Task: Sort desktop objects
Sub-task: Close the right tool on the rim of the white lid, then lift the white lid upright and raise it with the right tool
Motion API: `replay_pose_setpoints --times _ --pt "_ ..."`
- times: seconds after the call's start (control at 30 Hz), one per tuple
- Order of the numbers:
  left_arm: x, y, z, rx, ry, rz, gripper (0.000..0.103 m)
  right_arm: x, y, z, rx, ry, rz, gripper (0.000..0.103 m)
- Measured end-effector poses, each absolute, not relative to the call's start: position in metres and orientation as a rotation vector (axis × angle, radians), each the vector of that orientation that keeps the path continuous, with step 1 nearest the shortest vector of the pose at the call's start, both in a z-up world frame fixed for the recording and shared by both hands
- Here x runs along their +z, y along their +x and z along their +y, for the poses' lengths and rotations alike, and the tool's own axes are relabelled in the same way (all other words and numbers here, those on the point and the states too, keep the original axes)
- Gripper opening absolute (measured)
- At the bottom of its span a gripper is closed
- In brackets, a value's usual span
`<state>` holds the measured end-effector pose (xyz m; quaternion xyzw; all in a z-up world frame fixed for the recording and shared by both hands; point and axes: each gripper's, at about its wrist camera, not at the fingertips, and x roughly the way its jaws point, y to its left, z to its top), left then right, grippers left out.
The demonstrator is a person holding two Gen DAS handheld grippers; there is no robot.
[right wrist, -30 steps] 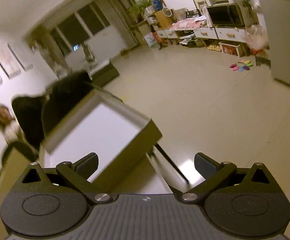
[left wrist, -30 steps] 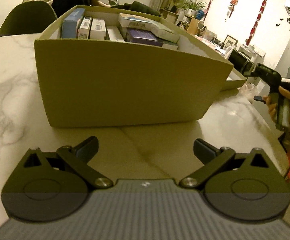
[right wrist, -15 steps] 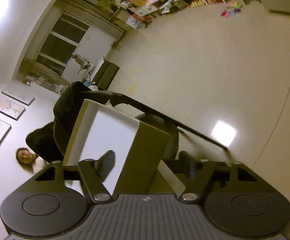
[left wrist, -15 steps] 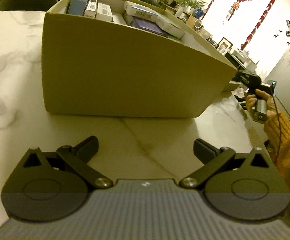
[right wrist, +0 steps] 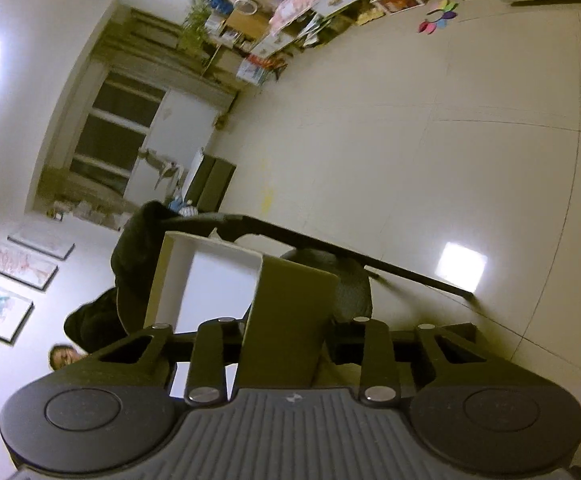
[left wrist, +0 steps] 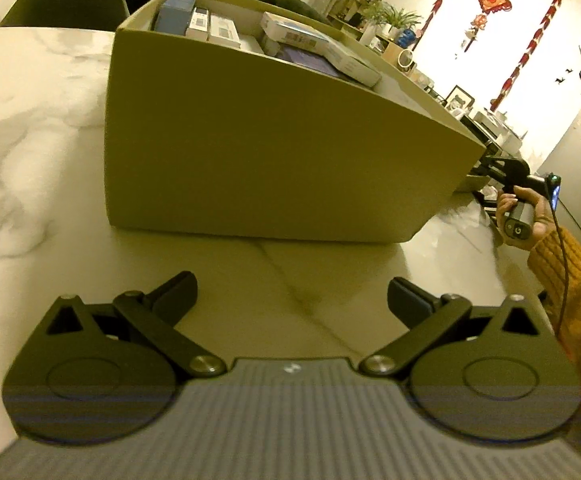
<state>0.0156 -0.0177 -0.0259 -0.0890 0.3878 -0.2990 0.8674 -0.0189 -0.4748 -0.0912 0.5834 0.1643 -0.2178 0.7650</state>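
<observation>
1. While the left tool [left wrist: 292,294] hangs low over the marble-veined bench [left wrist: 30,152], its two dark fingers [left wrist: 174,294] stand wide apart with only bare stone between them: released.
2. Ahead of it sits a large cardboard box [left wrist: 274,160], matte olive-tan, with flat smooth walls and crisp folded edges.
3. Its long axis runs from near left to far right in the left wrist view, the near wall facing the tool and the open top upward.
4. Inside, small cartons [left wrist: 210,30] are packed at the far left, upright with their narrow faces up; further right, flat ones lie stacked and slanted, among them a white box with blue print [left wrist: 314,46] and a purple one [left wrist: 306,58] under it.
5. At the right end of the big box lies a shallow lid [left wrist: 472,182] of the same card, just beside it on the bench.
6. Right of that, a hand [left wrist: 526,216] in a ribbed mustard knit sleeve [left wrist: 570,280] holds the handle of the right tool [left wrist: 490,168], which reaches to the lid.
7. From the right wrist view, the lid [right wrist: 286,320] is a tray with a white inside and an olive outer wall; its long axis points away from the camera.
8. Right tool [right wrist: 286,346]: its jaws are closing, with the lid's wall between them, clasping that wall.
</observation>
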Motion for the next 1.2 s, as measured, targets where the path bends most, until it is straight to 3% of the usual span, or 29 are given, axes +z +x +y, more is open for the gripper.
replay_pose_setpoints --times 1.2 --pt "-0.024 0.000 -0.020 -0.619 -0.190 0.845 0.103 -0.057 -0.192 -0.478 -0.516 1.214 0.069 0.032"
